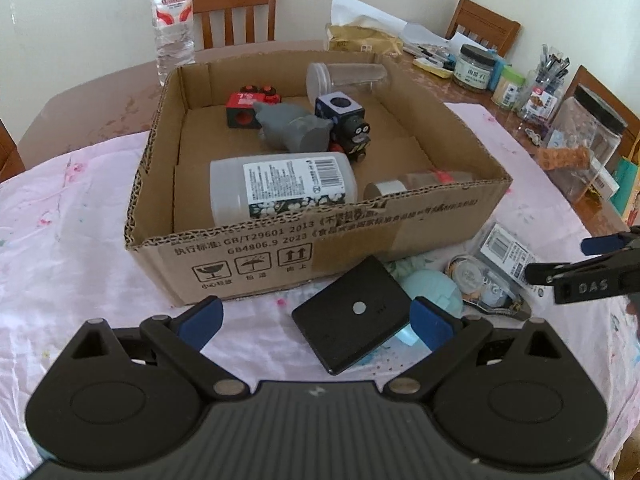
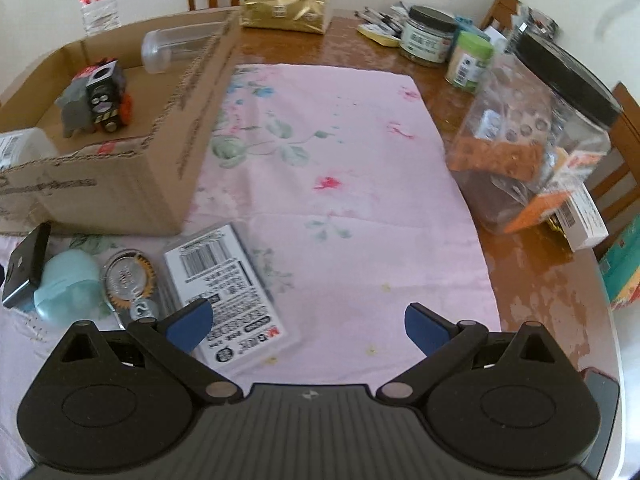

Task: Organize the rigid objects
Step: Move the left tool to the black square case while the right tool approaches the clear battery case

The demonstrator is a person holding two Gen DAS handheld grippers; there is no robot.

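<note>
Left gripper (image 1: 316, 320): I held it low over the pink cloth (image 2: 340, 152), jaws spread wide and empty, one blue pad either side of the black plate (image 1: 352, 312). It framed the plate without touching it, which I judged to be the line-up for a pick.

Right gripper (image 2: 308, 328): I kept it off to the side, jaws wide apart with nothing between them, hovering over the near corner of the labelled case (image 2: 228, 296). I judged it was waiting its turn.

Black plate: flat, square, a small silver disc at its centre. It lay tilted, propped on the mint egg (image 2: 66, 288), just in front of the box wall.

Cardboard box (image 1: 440, 216): open-topped, the place for sorted things. It already held a white bottle (image 1: 280, 188) on its side, a grey elephant (image 1: 292, 128), a black toy engine (image 1: 354, 136), a red toy (image 1: 244, 110), a clear tube (image 1: 344, 78) and a small jar (image 1: 416, 184) against the near wall.

Still loose: plate, egg, a round clear tape holder (image 2: 128, 280) and the case, all crowded together beside the box's front corner, near enough for short lifts.

Not task items, I judged: water bottle (image 1: 174, 20), tissue pack (image 2: 286, 10) and lidded jars (image 2: 426, 36) on bare table beyond the cloth.

Progress: more than half boxed, by my count.

Risk: the propped plate could slide off the egg under a pinch.
</note>
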